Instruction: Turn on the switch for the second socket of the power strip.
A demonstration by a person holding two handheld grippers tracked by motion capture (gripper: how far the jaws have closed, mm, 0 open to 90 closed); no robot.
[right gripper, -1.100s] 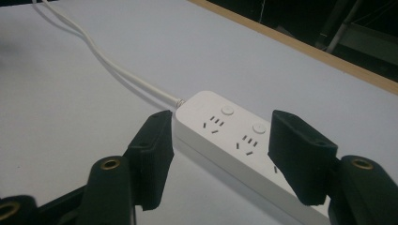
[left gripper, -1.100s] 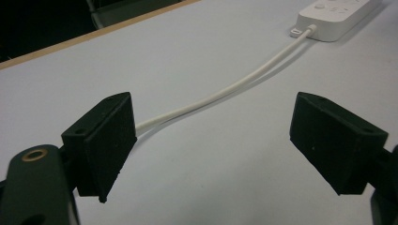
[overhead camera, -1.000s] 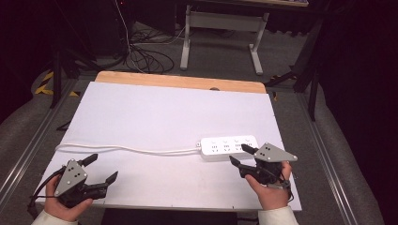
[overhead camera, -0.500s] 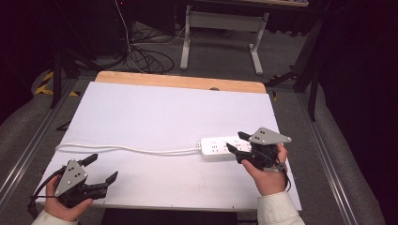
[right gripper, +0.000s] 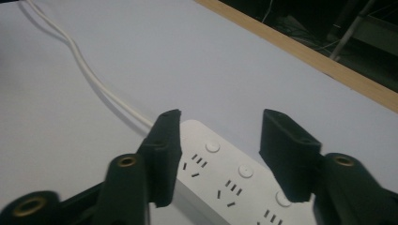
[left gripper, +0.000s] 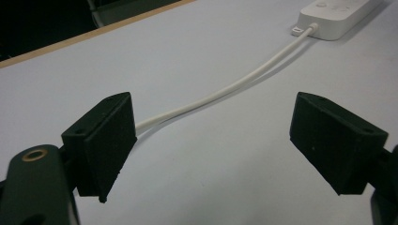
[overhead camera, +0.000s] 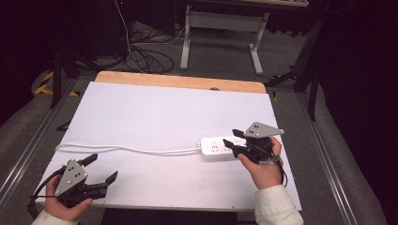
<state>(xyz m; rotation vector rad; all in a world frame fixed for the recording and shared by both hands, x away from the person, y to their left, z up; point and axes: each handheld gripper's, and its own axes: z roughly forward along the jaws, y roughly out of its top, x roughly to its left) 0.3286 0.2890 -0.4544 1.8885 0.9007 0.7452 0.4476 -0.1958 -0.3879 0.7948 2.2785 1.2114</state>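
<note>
A white power strip lies flat on the white table top, right of centre, and its white cable runs left across the table. My right gripper hovers over the strip's right end, open. In the right gripper view the jaws stand apart on either side of the power strip above its sockets, and I cannot tell whether they touch it. My left gripper rests at the near left corner, open and holding nothing. From the left gripper view the cable passes beyond its jaws toward the power strip.
A wooden strip borders the table's far edge. Beyond it stand a metal desk frame and loose floor cables. Metal rails run along both sides of the table.
My right gripper has moved forward and left, from near the table's front right to over the power strip's right end. The left gripper has stayed put.
</note>
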